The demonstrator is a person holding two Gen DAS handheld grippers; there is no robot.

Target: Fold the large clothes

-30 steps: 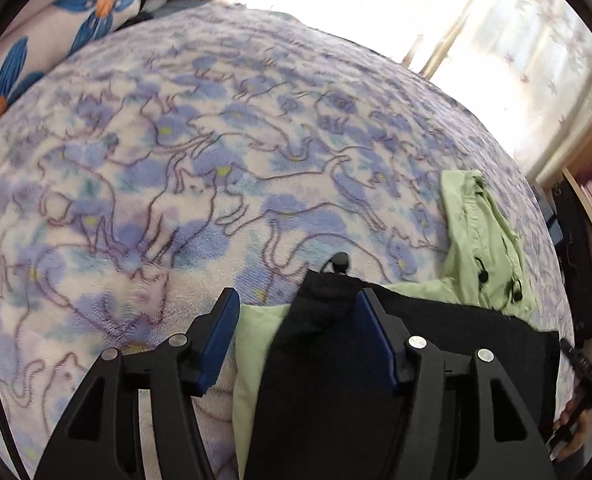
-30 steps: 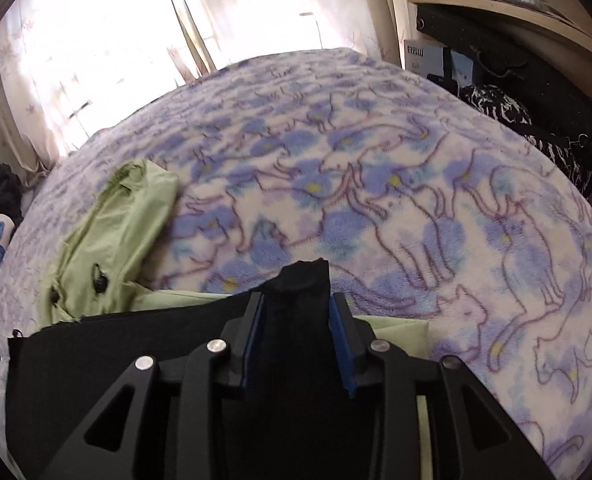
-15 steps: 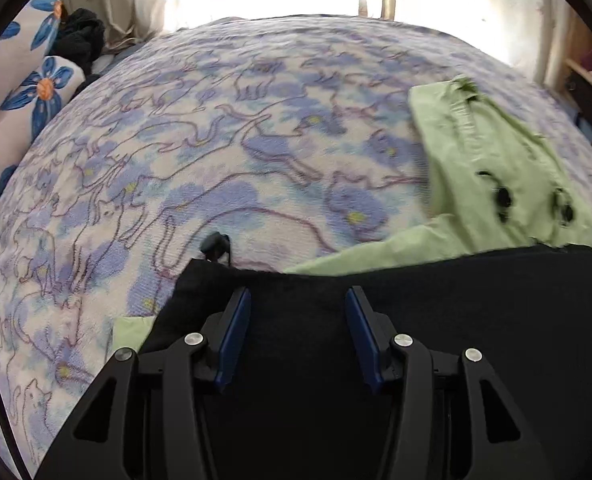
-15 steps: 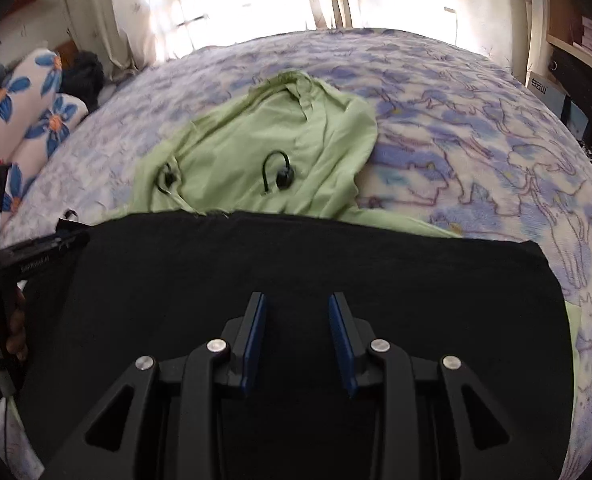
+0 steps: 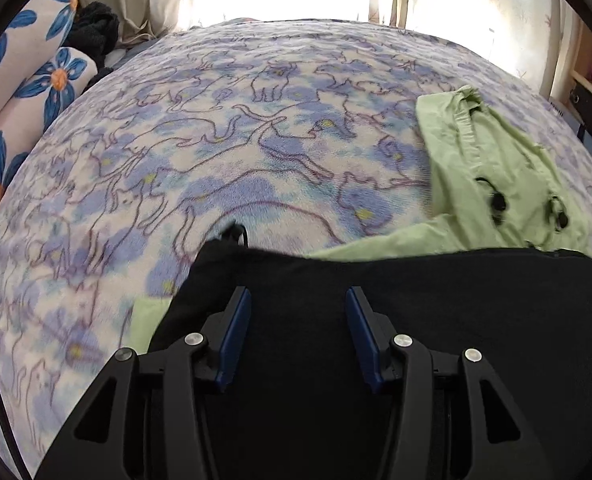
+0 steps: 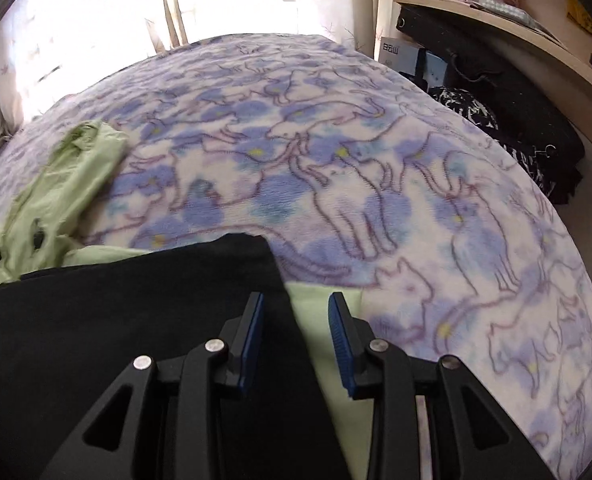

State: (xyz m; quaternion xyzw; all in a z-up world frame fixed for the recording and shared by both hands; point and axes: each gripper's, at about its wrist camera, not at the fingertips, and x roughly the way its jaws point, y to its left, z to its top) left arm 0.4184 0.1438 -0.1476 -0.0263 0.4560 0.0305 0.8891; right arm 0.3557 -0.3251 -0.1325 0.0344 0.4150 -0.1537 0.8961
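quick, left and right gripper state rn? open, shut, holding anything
left gripper: open, pads apart over the black garment, not gripping it.
right gripper: open, nothing pinched; black garment edge and light green jacket lie below the gap.

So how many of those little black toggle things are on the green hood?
2: one toggle sits toward the hood's middle, the other toggle nearer its right edge. More may hide under the black cloth.

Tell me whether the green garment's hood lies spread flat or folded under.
Spread flat. The hood lies open on the cat-print blanket, beyond the black fabric laid over the garment's body, both drawcord toggles showing.
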